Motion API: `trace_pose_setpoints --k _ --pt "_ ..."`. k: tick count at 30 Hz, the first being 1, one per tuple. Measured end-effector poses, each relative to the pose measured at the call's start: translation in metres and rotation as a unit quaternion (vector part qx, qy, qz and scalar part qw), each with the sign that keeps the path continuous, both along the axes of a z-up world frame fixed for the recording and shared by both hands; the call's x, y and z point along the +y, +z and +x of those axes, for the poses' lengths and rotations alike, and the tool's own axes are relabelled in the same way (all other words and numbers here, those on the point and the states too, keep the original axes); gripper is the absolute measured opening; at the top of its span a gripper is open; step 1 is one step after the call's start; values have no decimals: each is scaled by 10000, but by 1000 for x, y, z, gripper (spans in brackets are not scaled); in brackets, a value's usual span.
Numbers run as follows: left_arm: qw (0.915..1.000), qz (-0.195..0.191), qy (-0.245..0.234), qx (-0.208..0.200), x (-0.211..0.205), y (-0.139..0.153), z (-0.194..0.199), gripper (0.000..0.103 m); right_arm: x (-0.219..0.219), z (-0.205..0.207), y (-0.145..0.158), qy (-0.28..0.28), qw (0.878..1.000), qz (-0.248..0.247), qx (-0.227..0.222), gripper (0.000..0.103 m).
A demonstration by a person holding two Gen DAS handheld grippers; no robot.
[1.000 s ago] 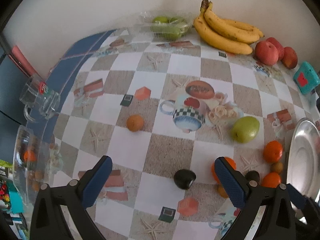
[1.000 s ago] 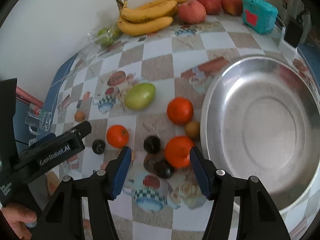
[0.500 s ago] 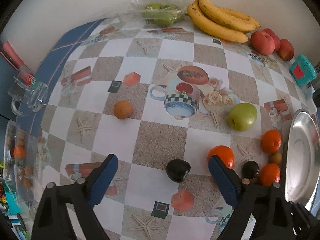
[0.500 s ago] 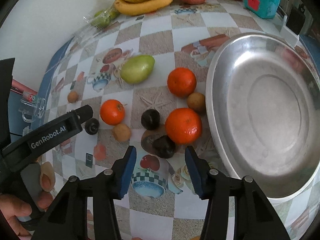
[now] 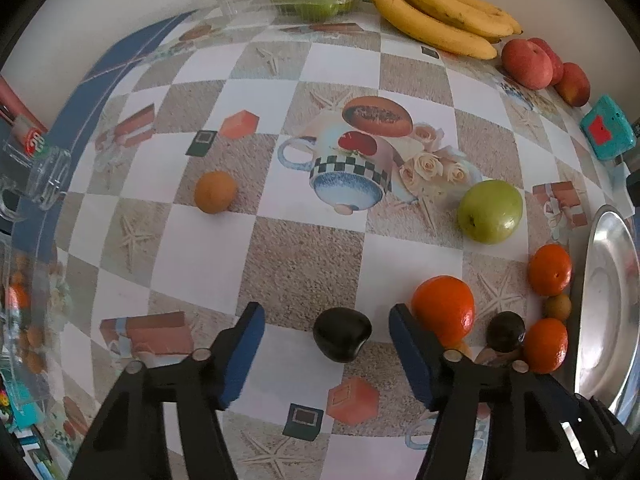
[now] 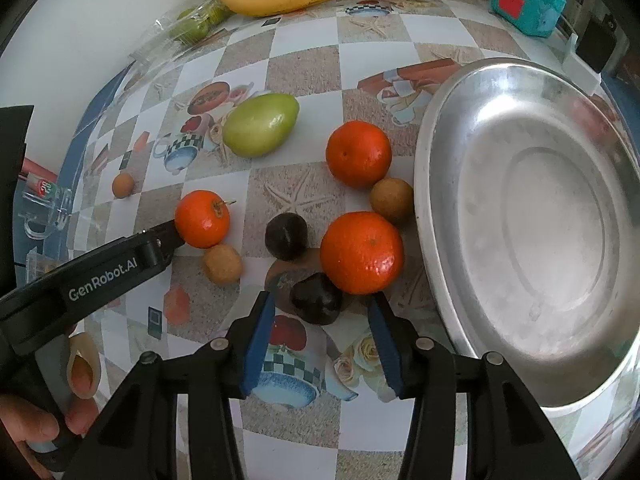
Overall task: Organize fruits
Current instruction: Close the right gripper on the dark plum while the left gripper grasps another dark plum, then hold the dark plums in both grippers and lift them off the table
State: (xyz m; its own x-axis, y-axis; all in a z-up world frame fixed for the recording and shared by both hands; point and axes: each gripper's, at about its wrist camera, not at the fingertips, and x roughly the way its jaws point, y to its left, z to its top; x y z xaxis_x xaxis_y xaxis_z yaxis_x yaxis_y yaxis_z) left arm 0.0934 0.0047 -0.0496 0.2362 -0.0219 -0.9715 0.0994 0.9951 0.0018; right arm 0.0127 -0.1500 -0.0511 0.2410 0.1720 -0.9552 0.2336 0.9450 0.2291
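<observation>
Left wrist view: we look down on a checked surface (image 5: 288,264). Far left a small orange-brown fruit (image 5: 215,192) sits alone. In the middle, the left gripper (image 5: 324,330) brackets a dark plum (image 5: 342,334); its jaws are closing, pads not yet touching. To the right lie a tangerine (image 5: 443,312), a green fruit (image 5: 490,212) and the edge of a steel tray (image 5: 612,304).

Right wrist view: the right gripper (image 6: 320,312) brackets a second plum (image 6: 316,298), jaws closing, pads clear, with a large tangerine (image 6: 362,252) touching it. Only here do we see the tray's empty basin.

We judge both plums light, smooth, easily bruised; hold them across their widest middle.
</observation>
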Motion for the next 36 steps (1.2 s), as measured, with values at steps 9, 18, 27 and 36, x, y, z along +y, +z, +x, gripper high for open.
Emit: trace_pose_setpoints --k 9,18,27,36 --pt "10000 -51 -37 36 -1 -2 0 40 0 1 -1 -39 10000 -51 -1 39" --pt "9998 -174 -59 69 -1 4 -2 31 2 -1 0 82 10000 -37 -15 31" --pt "9998 -172 -13 54 1 6 0 30 2 0 2 131 9999 33 -47 27" --pt "9997 -219 69 -63 8 19 1 30 4 -4 14 190 9992 275 -227 26"
